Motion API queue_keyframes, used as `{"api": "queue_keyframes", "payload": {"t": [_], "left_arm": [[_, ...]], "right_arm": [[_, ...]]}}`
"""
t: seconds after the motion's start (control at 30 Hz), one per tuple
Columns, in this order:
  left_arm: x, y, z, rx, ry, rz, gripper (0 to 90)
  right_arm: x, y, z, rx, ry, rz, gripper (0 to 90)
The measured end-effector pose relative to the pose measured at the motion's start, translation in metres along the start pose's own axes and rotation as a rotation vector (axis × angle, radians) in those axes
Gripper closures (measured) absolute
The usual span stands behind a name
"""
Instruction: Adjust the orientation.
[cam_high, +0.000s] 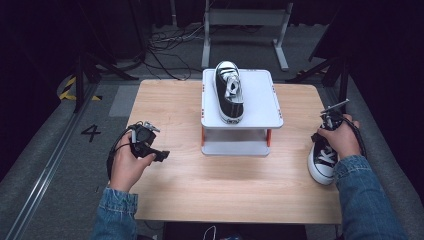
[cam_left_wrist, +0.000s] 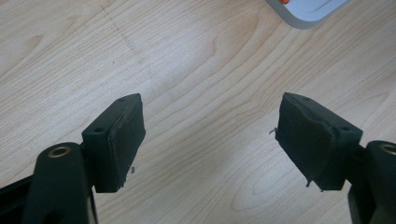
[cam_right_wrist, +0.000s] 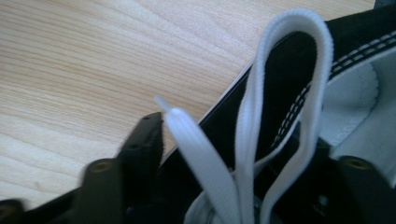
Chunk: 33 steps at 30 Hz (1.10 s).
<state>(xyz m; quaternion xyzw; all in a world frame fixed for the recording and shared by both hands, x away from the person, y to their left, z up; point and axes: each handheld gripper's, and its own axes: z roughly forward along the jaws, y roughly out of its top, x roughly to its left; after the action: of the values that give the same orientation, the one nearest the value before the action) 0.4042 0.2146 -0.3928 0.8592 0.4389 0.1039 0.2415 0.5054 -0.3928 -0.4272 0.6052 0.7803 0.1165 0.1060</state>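
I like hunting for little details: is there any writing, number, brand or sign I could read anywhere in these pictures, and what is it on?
"4": a dark numeral on the grey floor, left of the wooden table.
Yellow-and-black hazard stripes, without words, lie on the floor farther back.
The sneaker on the white stand and the sneaker at the table's right edge show no readable brand.

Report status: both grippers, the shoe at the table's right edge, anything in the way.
Left gripper open over bare table. Right gripper open around the shoe, white lace between jaws. Second shoe sits on white stand. Nothing blocking.
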Motion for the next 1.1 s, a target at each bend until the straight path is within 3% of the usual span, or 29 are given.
{"api": "queue_keyframes", "payload": {"t": [0.17, 0.27, 0.3, 0.33, 0.37, 0.5, 0.6, 0.77, 0.97, 1.1], "left_arm": [[0.0, 0.002, 0.003, 0.001, -0.004, 0.011, 24.2], [-0.001, 0.004, 0.003, -0.002, -0.007, 0.013, 24.2], [-0.001, 0.004, 0.003, -0.002, -0.007, 0.013, 24.2], [-0.001, 0.005, 0.003, -0.006, -0.01, 0.009, 24.2], [-0.001, 0.005, 0.003, -0.006, -0.01, 0.009, 24.2], [-0.002, 0.007, 0.003, -0.011, -0.015, 0.016, 24.4], [-0.004, 0.009, 0.003, -0.014, -0.017, 0.022, 24.4], [-0.005, 0.01, 0.002, -0.017, -0.015, 0.023, 24.4], [-0.005, 0.011, 0.003, -0.014, -0.015, 0.026, 24.4], [-0.006, 0.011, 0.005, -0.01, -0.016, 0.026, 24.4]], "right_arm": [[-0.001, 0.003, -0.006, -0.02, 0.049, 0.053, 67.3], [-0.001, 0.003, -0.015, -0.061, 0.117, 0.06, 81.8], [-0.001, 0.003, -0.015, -0.061, 0.117, 0.06, 81.8], [0.004, 0.004, -0.025, -0.073, 0.173, 0.034, 85.1], [0.004, 0.004, -0.025, -0.073, 0.173, 0.034, 85.1], [0.025, 0.001, -0.045, -0.087, 0.173, -0.082, 86.2], [0.046, -0.008, -0.064, -0.122, 0.182, -0.186, 86.9], [0.078, -0.029, -0.087, -0.135, 0.197, -0.348, 87.1], [0.106, -0.05, -0.1, -0.126, 0.295, -0.516, 87.0], [0.125, -0.059, -0.092, -0.092, 0.35, -0.623, 85.7]]}}
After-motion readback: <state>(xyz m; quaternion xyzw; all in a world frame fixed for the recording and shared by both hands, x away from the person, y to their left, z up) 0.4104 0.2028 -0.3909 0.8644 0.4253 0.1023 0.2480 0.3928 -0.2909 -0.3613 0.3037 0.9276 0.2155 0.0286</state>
